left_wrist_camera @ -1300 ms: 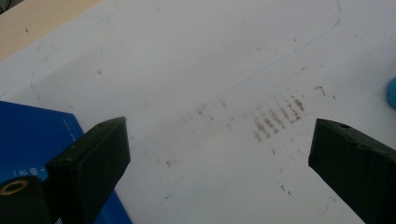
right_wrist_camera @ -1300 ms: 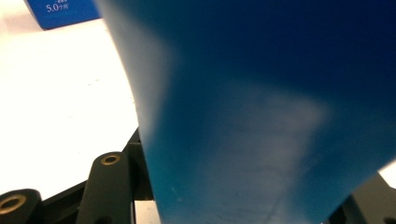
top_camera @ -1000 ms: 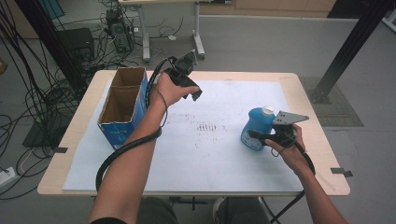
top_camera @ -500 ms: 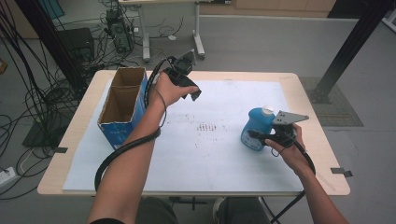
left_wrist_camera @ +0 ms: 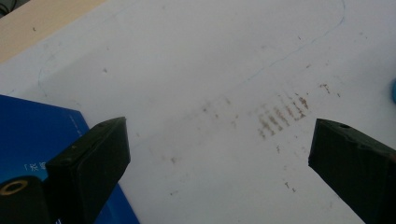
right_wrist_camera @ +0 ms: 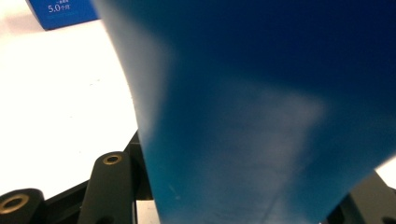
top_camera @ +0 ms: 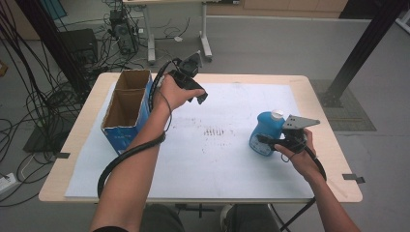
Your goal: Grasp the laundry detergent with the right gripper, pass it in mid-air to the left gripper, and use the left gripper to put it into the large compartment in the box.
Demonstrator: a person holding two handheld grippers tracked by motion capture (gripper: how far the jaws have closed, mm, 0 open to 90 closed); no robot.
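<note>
The right tool [top_camera: 269, 140] is squeezed onto the blue bottle [top_camera: 264, 134]. The bottle stands on the white sheet [top_camera: 232, 159] on the right side of the tabletop [top_camera: 333, 159], with its white cap [top_camera: 276, 114] on top. In the right gripper view, the bottle's blue side sits right between the two black jaws, very close up.

Not much has changed from a second ago. Both hands sit in the same places as before. The bottle has not lifted and has not slid. The right tool was already tight on it then, and it is tight now. So I think the grab is done and the lift has not started.

The left tool [top_camera: 198, 96] is wide open and holds nothing. It hangs over the sheet, just beside the blue cardboard box [top_camera: 123, 113] on the left side. In the left gripper view, its two jaws stand far apart, with some brown smudges [left_wrist_camera: 280, 114] on the sheet between them and a corner of the box at the lower left.

The box is open on top and well apart from the bottle. My guess is that the bottle goes into the box next.
</note>
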